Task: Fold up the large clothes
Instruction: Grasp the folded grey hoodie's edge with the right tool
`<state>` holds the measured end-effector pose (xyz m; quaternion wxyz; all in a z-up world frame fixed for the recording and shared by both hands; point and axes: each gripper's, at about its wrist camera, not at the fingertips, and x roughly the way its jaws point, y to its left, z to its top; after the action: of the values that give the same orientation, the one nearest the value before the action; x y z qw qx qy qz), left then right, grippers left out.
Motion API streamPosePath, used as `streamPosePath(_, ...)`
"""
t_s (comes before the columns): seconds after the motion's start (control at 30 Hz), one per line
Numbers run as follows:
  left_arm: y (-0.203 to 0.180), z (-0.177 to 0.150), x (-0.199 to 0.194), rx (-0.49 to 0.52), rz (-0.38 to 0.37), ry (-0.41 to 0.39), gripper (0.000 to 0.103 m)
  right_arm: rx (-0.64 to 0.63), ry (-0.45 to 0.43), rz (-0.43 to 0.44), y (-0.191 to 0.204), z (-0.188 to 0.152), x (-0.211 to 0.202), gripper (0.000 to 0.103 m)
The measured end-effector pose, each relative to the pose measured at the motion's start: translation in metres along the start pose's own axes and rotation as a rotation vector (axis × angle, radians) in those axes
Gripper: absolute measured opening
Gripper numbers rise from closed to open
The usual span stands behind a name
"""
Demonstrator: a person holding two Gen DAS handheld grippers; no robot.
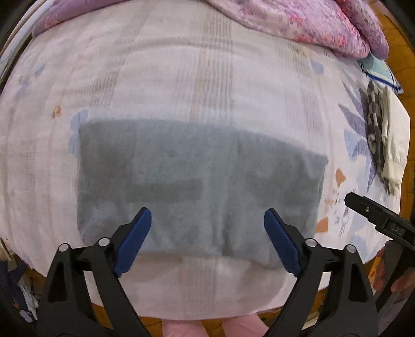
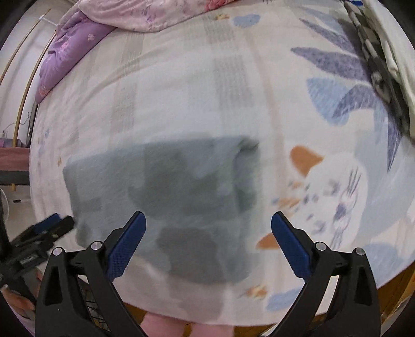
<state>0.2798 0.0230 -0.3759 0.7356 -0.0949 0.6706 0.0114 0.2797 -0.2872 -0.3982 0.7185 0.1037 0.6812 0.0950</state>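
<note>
On the bed (image 1: 181, 77): a folded grey garment (image 1: 197, 181) lies flat.
Left gripper (image 1: 207, 215): fingers wide apart, holding nothing.
Right gripper (image 2: 208, 217): fingers wide apart, holding nothing.

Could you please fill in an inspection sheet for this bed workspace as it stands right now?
Surface: bed sheet, pale with floral print, flat.
Job's things: grey garment, folded into a rectangle near the front edge, lying free.
Clutter: pink quilt bunched at the far side; checkered and white clothes piled at the right edge.
Grippers: left gripper open above the garment, nothing between its fingers; right gripper open over the garment's right end, holding nothing.
Cables: nothing seen.
Surroundings: wooden floor beyond the bed.
</note>
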Motion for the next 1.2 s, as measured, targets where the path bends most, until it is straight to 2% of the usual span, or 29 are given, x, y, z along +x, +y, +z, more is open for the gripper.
streamPosePath(0.13,-0.005,0.011,0.005,-0.021,0.013,-0.008,0.089,-0.037,-0.037,-0.011,-0.028,0.016,0.007,0.094)
streamPosePath(0.27,-0.005,0.023,0.015,-0.047,0.0,-0.012,0.089,-0.036,-0.038,0.045,-0.053,0.028,0.026,0.094)
streamPosePath(0.43,-0.008,0.035,0.024,-0.023,0.044,-0.028,0.089,-0.009,0.002,0.268,-0.069,0.036,0.061,0.094)
streamPosePath(0.5,-0.009,0.04,0.028,-0.008,0.056,-0.028,0.089,-0.017,0.005,0.32,-0.067,0.039,0.071,0.094)
streamPosePath(0.6,-0.008,0.045,0.032,0.002,0.075,-0.035,0.089,-0.024,0.01,0.448,-0.057,0.041,0.09,0.095)
streamPosePath(0.63,-0.008,0.047,0.033,0.004,0.08,-0.039,0.089,-0.019,0.013,0.46,-0.054,0.04,0.095,0.095)
streamPosePath(0.7,-0.006,0.05,0.034,0.007,0.095,-0.046,0.089,0.0,0.007,0.463,-0.051,0.037,0.102,0.096)
streamPosePath(0.77,-0.004,0.052,0.034,0.002,0.1,-0.046,0.089,0.044,0.014,0.506,-0.048,0.032,0.106,0.096)
streamPosePath(0.83,-0.001,0.053,0.032,-0.003,0.095,-0.054,0.089,0.084,0.088,0.589,-0.044,0.022,0.114,0.096)
streamPosePath(0.87,0.0,0.054,0.03,-0.001,0.097,-0.061,0.089,0.085,0.115,0.6,-0.041,0.015,0.118,0.096)
streamPosePath(0.93,0.002,0.056,0.029,0.005,0.106,-0.066,0.089,0.046,0.12,0.58,-0.032,0.001,0.118,0.096)
streamPosePath(1.0,0.002,0.058,0.027,0.021,0.108,-0.076,0.089,0.077,0.178,0.591,-0.027,-0.012,0.126,0.096)
streamPosePath(1.07,0.002,0.059,0.026,0.038,0.105,-0.088,0.089,0.109,0.192,0.589,-0.024,-0.021,0.129,0.096)
streamPosePath(1.1,0.002,0.06,0.027,0.046,0.103,-0.09,0.089,0.119,0.174,0.565,-0.022,-0.024,0.127,0.091)
streamPosePath(1.13,0.002,0.062,0.029,0.058,0.102,-0.085,0.089,0.117,0.164,0.496,-0.018,-0.025,0.123,0.085)
streamPosePath(1.17,0.003,0.063,0.031,0.066,0.099,-0.08,0.086,0.108,0.164,0.42,-0.016,-0.024,0.119,0.06)
streamPosePath(1.2,0.003,0.064,0.033,0.076,0.096,-0.075,0.077,0.109,0.164,0.351,-0.015,-0.024,0.117,0.037)
